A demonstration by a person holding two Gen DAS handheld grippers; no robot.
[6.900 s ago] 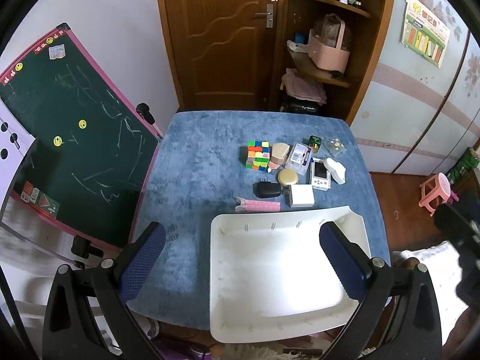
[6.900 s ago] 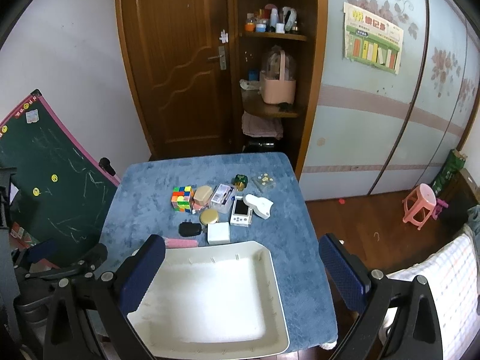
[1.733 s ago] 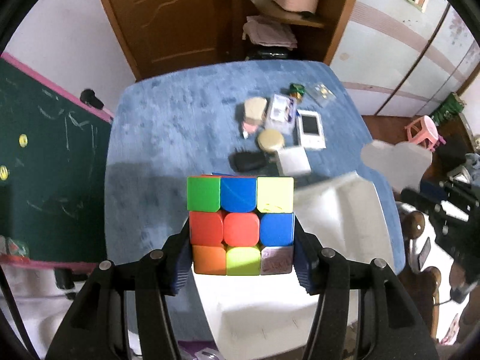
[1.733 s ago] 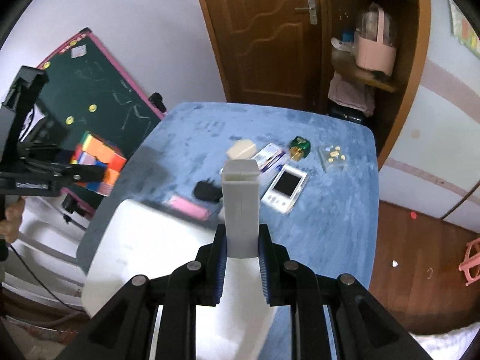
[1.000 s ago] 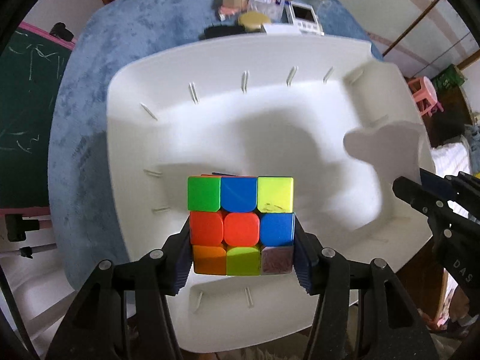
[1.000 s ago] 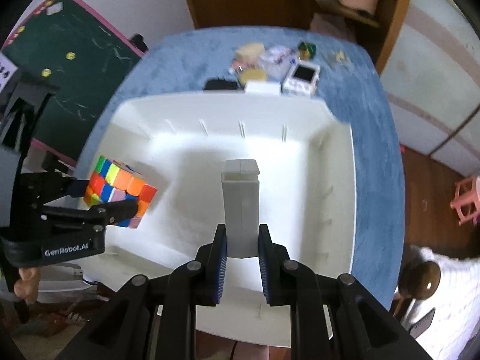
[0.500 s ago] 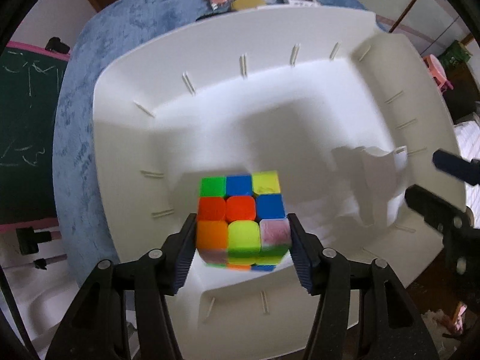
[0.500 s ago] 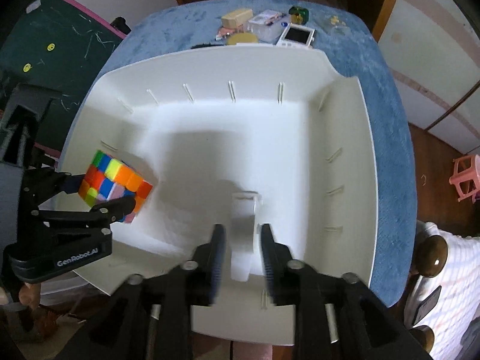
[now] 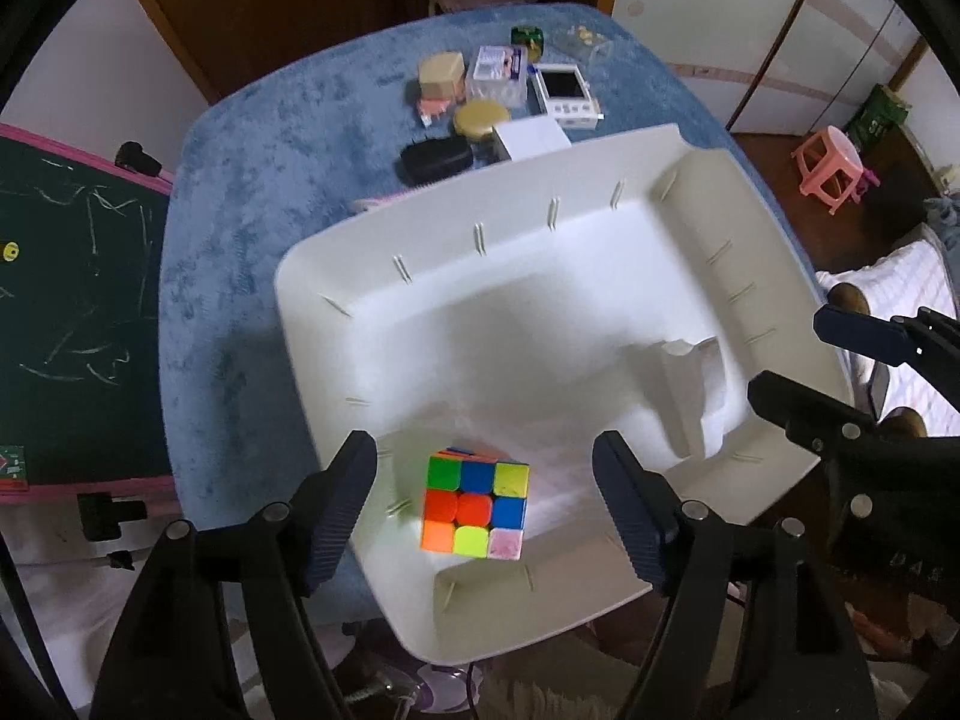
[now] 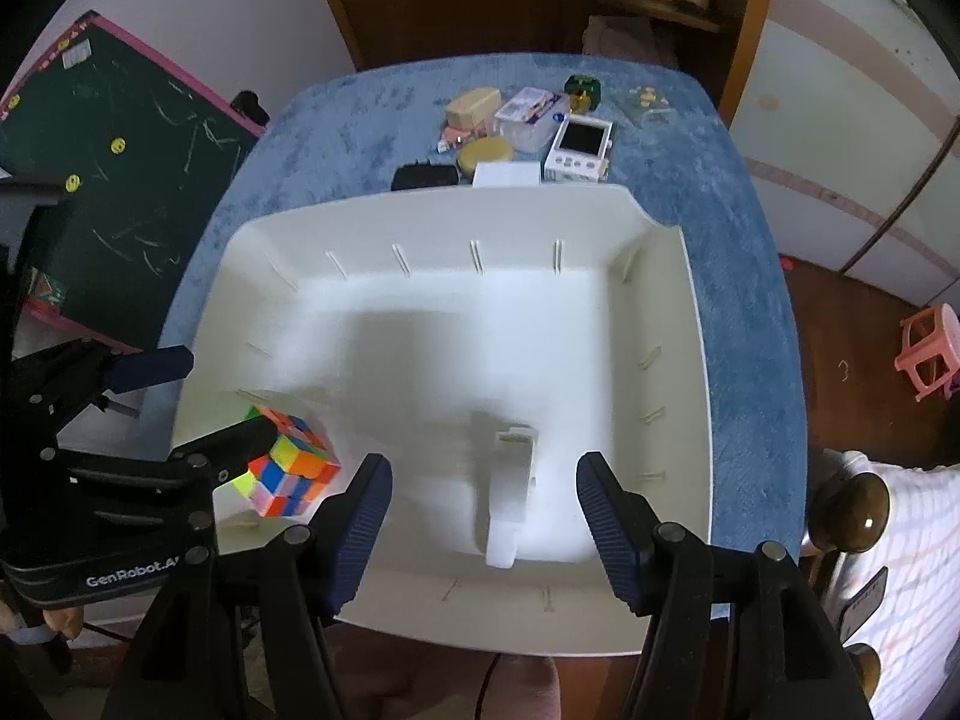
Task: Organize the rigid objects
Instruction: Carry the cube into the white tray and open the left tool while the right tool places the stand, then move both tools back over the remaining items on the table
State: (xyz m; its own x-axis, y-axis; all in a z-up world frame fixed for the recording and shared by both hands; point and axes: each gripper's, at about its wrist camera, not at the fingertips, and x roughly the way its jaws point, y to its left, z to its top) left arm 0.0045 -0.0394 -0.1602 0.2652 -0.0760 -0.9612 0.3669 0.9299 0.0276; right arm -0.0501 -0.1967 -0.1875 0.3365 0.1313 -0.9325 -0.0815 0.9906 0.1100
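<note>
In the white tray (image 9: pixel 312 324) on the blue-covered counter (image 9: pixel 240 192), a colour cube (image 9: pixel 474 501) sits near the tray's left front corner, resting on the floor of the tray. The left gripper (image 9: pixel 483 507) hangs above it with its jaws spread wide, having just been opening; the cube lies between them but neither pad touches it. To the right in the same tray stands a white box (image 10: pixel 510 498), upright and close to the front wall. The right gripper (image 10: pixel 480 516) is released too, its jaws also just opened, and the box stands free in the gap between them. Beyond the tray's far rim lie the remaining things in a cluster: a black case (image 10: pixel 423 176), a gold round lid (image 10: pixel 485 153), a small white carton (image 10: pixel 506 174), a white handheld console (image 10: pixel 580 144), a clear plastic box (image 10: pixel 531 114), a tan block (image 10: pixel 473 105) and a small green object (image 10: pixel 583 87).
</note>
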